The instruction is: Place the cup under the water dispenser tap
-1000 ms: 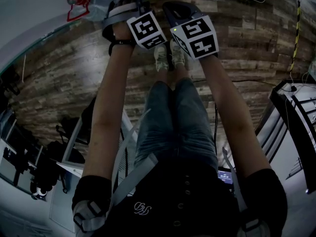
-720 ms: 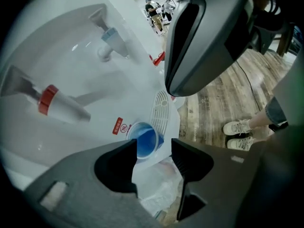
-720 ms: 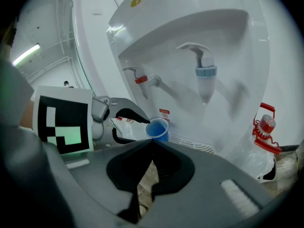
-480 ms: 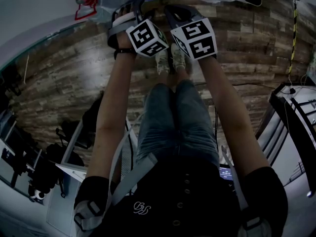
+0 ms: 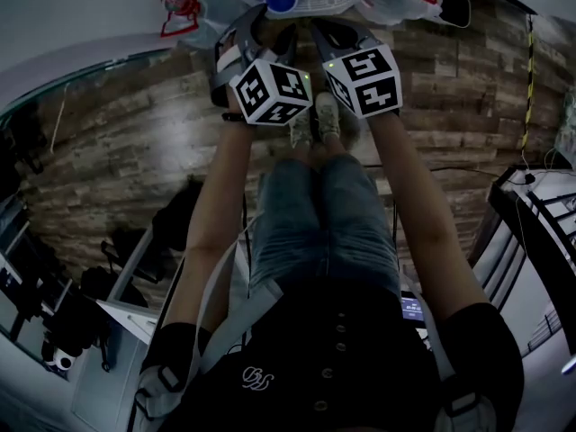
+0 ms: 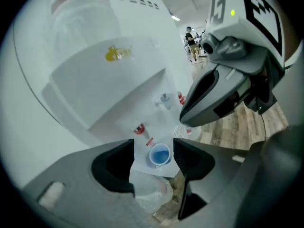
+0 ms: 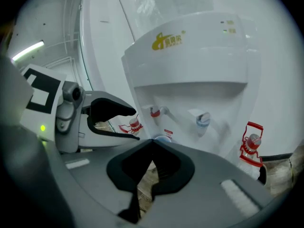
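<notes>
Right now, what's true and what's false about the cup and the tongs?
1. A blue cup stands on the white water dispenser. True.
2. The left tongs grip the cup. False: they are open, have just been opening, and the cup stands apart, beyond them.
3. The right tongs are wide open. False: their tips meet, holding nothing.
4. The water dispenser has a red tap and a blue tap. True.

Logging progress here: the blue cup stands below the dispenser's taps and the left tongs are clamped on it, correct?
No. The left tongs have just been opening and stand open, gripping nothing; the blue cup stands free below the dispenser's taps. The left gripper view shows it.
</notes>
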A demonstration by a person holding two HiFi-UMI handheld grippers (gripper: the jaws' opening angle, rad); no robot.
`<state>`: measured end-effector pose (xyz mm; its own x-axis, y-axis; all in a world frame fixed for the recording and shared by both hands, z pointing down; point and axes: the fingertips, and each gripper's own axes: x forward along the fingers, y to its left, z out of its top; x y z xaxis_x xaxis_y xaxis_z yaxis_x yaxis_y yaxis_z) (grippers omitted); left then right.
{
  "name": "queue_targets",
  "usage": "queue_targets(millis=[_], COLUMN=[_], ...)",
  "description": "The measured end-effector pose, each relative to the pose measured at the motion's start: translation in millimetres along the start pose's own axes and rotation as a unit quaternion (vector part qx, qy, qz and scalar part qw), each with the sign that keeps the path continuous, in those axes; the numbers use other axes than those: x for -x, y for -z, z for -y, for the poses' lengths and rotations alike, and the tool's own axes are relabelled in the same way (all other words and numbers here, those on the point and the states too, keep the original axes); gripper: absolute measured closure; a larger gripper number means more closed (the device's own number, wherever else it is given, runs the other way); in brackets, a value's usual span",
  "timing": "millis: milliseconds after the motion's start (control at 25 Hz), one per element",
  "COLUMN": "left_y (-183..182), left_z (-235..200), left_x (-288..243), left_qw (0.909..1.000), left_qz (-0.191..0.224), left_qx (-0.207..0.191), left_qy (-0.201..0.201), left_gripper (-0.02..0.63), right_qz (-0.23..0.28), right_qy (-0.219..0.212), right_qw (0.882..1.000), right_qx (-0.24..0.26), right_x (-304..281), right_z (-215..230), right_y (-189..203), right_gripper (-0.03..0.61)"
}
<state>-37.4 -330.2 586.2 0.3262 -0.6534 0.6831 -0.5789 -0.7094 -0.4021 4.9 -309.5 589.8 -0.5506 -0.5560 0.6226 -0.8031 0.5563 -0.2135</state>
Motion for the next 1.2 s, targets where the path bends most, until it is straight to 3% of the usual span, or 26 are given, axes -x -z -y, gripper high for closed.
queue_targets(millis=[160,400,600,720,920,1200], left_y=[-26.3,-55.9,-81.6,-94.1,-112.1,-115.1], left_z=[-15.2,-24.6,-36.4,-44.2,-50.3,-46.8], left_x=[36.3,91.6,137.4,160.4,187.8,215.0], left_qw=[0.9973,0.9882,0.9711,0.9604,0.9530,0.9513], left_qz=[0.054,0.107,0.154,0.174,0.193,0.186], left_qx=[0.036,0.103,0.179,0.215,0.231,0.244], left_qy=[-0.033,-0.039,-0.038,-0.036,-0.037,-0.029], left_gripper=[0.356,0.368,0.449,0.455,0.512,0.609], right_qz=[0.016,0.041,0.059,0.058,0.062,0.068], right_qy=[0.003,0.010,0.012,0.003,-0.007,-0.021], right_qw=[1.000,0.999,0.998,0.998,0.998,0.997], right_qx=[-0.003,-0.024,-0.020,0.004,0.023,0.034], right_x=[25.9,69.7,103.5,117.0,135.8,152.7], right_z=[-12.5,-31.9,-43.9,-54.3,-65.6,-87.4], right_y=[-14.3,-33.8,-52.6,-61.8,-78.8,-97.8], right_gripper=[0.578,0.578,0.578,0.578,0.578,0.578])
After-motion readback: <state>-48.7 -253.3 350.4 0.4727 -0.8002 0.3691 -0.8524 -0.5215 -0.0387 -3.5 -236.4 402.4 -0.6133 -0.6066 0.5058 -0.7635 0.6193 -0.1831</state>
